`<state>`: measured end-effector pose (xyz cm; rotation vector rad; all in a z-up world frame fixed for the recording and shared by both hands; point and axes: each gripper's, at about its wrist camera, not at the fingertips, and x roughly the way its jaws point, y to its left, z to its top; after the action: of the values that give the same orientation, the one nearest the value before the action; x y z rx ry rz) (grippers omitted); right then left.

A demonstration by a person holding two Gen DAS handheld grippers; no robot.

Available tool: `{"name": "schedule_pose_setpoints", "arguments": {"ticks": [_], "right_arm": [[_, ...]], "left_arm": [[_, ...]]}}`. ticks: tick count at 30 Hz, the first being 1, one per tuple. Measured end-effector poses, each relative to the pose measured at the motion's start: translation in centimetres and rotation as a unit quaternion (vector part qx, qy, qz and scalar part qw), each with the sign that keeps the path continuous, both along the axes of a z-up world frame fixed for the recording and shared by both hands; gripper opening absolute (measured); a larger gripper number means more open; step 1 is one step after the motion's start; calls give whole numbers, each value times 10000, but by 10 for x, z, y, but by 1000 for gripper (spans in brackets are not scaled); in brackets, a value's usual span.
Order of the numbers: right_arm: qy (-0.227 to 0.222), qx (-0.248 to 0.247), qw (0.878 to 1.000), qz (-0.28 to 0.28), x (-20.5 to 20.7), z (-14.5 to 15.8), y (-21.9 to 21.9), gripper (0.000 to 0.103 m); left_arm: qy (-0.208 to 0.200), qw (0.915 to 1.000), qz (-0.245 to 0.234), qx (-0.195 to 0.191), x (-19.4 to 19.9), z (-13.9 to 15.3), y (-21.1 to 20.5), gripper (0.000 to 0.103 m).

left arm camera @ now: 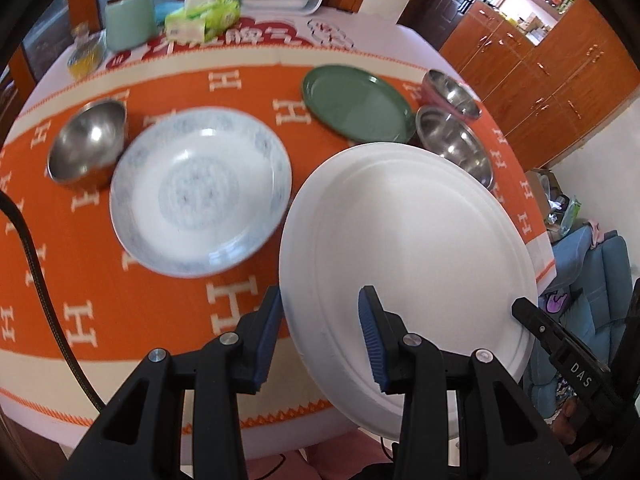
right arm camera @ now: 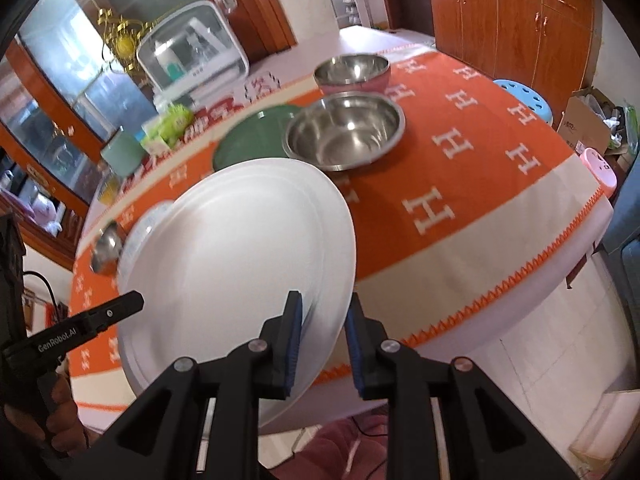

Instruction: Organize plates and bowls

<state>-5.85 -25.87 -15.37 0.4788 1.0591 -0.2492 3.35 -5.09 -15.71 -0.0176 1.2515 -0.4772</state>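
White plate [left arm camera: 420,248]: tilted above the table [left arm camera: 120,280], edge gripped on both sides. Left tongs [left arm camera: 324,336]: narrowly parted, clamped on its rim. Right tongs [right arm camera: 322,340]: likewise, opposite rim.

Both claws point steeply down, left claw [left arm camera: 320,340] and right claw [right arm camera: 322,342] each with jaws partly apart.

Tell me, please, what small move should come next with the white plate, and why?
Probably carry the white plate left and lower it onto the patterned plate. Both grippers, left and right, have its rim between their jaws, it hangs tilted above the cloth, and the patterned plate lies bare beside it.
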Motion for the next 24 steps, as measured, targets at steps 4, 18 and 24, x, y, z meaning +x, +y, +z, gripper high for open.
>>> {"name": "schedule_pose_setpoints", "arguments": {"ticks": [4, 18, 24], "right_arm": [[247, -87, 9994, 212, 2, -19, 2, 24], [803, -418, 9913, 953, 26, -63, -3, 29], [1126, -577, 9838, 1271, 34, -77, -3, 32]], "left_arm": [[122, 9998, 91, 99, -6, -20, -1, 37], [400, 9972, 603, 201, -6, -64, -9, 37], [395, 9958, 673, 482, -9, -66, -17, 40]]}}
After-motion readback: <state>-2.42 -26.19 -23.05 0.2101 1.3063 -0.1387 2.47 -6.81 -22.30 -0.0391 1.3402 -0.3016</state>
